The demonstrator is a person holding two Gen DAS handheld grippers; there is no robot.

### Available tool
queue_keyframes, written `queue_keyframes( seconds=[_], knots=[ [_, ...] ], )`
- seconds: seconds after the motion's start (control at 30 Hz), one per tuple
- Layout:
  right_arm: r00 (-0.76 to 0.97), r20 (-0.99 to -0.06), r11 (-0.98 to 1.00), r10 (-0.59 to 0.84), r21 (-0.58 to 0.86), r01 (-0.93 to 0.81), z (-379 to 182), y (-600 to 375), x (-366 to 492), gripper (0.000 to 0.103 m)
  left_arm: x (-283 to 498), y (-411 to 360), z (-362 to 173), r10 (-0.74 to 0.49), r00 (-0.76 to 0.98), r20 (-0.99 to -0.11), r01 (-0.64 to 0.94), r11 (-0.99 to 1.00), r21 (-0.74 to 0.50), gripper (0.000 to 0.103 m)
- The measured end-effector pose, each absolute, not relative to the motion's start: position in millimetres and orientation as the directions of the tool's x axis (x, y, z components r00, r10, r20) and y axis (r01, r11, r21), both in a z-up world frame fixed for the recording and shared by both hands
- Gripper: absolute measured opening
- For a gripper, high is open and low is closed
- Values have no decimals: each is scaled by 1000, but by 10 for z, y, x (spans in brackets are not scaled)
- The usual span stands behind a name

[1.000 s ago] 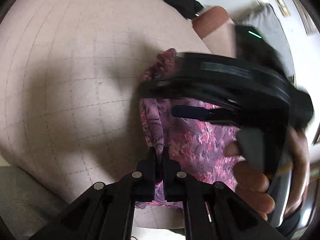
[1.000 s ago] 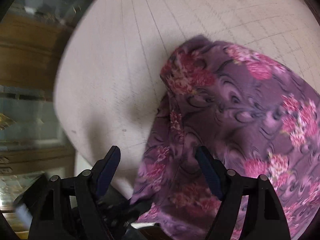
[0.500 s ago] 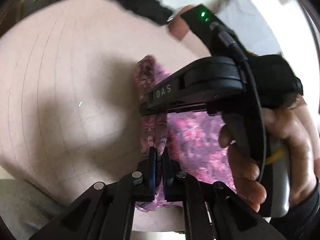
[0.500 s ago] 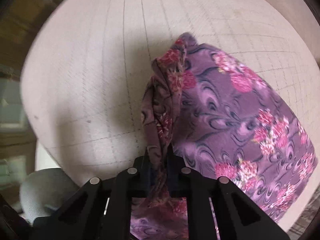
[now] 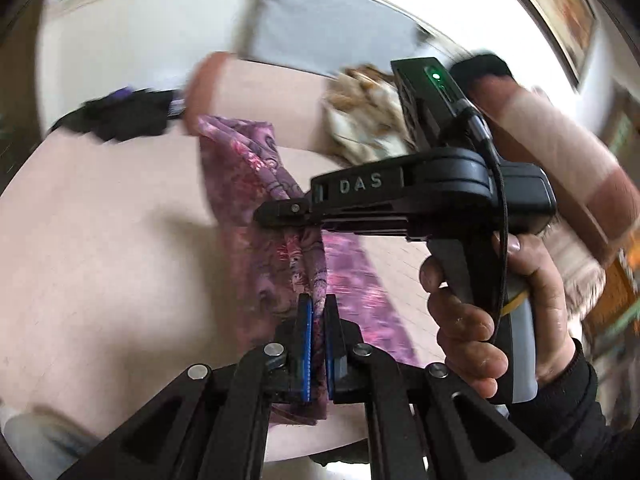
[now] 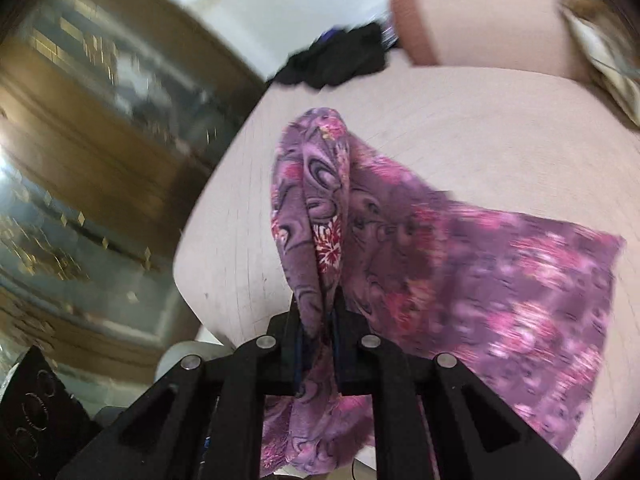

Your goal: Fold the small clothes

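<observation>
A purple floral cloth (image 5: 256,200) hangs lifted above the pale pink cushion (image 5: 100,260). My left gripper (image 5: 314,312) is shut on a bunched edge of it. My right gripper (image 6: 318,312) is shut on another bunched edge, and the cloth (image 6: 460,272) spreads to the right below it. In the left wrist view the right gripper (image 5: 280,213) shows side-on just beyond my left fingers, clamped on the same cloth, held by a hand (image 5: 480,320).
A black garment (image 6: 336,60) lies at the far edge of the cushion. A beige patterned cloth (image 5: 368,120) lies by the pink backrest (image 5: 260,96). A wooden glass-fronted cabinet (image 6: 100,140) stands beyond the cushion's left edge.
The right gripper shut on the cloth. Both grippers have lifted it off the cushion, and the views have tilted up toward the backrest.
</observation>
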State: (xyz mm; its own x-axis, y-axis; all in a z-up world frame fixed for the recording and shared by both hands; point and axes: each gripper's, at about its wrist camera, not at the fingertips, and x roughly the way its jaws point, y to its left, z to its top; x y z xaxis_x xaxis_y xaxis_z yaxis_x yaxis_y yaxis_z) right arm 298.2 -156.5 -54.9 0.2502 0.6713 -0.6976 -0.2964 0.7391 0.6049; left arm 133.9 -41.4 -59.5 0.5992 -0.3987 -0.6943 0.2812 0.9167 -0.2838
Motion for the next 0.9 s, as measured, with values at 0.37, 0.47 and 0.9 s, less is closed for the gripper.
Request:
queue_keyframes(
  seconds=[0.37,0.47,0.9],
  knots=[
    [225,-702,696,675,708,122,-1820,-2958,3105,11,1985,-1765,-1540,-391,413,-823,363,899,-245,3],
    [170,-725,690,667,688,224,-2069,-3092,3177,11,2067,-1803,-1674,-411,378,-829,324,898,-298,3],
    [152,-852,809,502,524,265,-2142,-3253,3271,16,2110,-1982,-2275,-427,185,-885,254,891,-376,6]
  ],
)
